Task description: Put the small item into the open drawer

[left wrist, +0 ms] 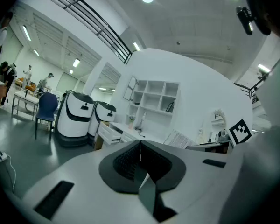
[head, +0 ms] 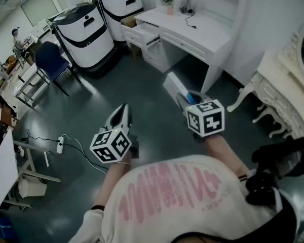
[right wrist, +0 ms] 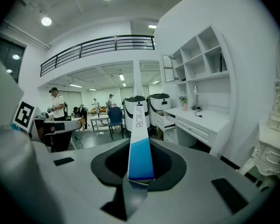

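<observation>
**Carrying the item toward the drawer.** The slim white-and-blue cardboard carton is being held in mid-air. The jaws of the right gripper are clamping it at its blue end, and its white end is projecting forward toward the white counter against the far wall. The open drawer, of white painted wood, is standing pulled out at the counter's left end. It is well apart from the carton, with the dark grey floor lying between them. The left gripper is hanging beside the right one, its jaws pressed together on nothing.

The step in hand appears to be the approach, with the placing not yet begun. Because the carton is being gripped at one end only, its free length is acting as a lever, so a firm grip and a smooth carry are advisable. The approach is probably best made from above the drawer's front. The carton's long axis should be turned along the drawer's longer side, and its leading end lowered inside the walls before the jaws part. The chief risk is the projecting white end striking the drawer front or the counter's edge above it. The left gripper is best kept out of that path.
</observation>
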`<state>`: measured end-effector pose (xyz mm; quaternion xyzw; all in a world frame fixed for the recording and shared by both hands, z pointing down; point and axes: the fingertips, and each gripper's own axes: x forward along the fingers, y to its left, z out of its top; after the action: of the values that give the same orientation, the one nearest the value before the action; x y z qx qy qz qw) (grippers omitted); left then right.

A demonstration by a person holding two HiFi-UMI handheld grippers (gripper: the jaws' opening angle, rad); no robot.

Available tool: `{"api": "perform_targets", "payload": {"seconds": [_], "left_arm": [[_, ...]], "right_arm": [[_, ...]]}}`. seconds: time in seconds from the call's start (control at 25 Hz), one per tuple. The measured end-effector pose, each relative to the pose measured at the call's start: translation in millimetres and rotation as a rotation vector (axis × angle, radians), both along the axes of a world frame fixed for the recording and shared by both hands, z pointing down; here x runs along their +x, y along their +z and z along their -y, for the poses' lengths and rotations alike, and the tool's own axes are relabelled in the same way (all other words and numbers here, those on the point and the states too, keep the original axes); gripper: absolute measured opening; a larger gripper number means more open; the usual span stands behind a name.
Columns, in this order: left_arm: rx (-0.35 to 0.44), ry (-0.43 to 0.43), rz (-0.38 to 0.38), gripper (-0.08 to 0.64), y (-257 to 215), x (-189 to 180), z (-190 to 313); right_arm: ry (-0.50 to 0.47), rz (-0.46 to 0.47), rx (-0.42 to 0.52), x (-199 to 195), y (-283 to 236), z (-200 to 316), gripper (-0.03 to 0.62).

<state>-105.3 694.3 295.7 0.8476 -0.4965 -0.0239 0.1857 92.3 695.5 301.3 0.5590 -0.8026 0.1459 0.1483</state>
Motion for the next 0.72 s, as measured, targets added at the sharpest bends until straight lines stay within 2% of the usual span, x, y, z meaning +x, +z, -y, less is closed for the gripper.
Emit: {"api": "perform_targets", "payload": {"seconds": [0.48,0.72], "left_arm": [[0.003,0.004,-0.008,0.034,-0.9,5.2,19.5],[-0.004,-0.014,-0.025,0.034,5.4,12.6,46.3]], "right_arm": [[-0.007,0.003,-0.007,3.0,2.1,19.2,0.086],[-0.023,0.022,0.002,11.3,5.4,45.7,0.087]]}}
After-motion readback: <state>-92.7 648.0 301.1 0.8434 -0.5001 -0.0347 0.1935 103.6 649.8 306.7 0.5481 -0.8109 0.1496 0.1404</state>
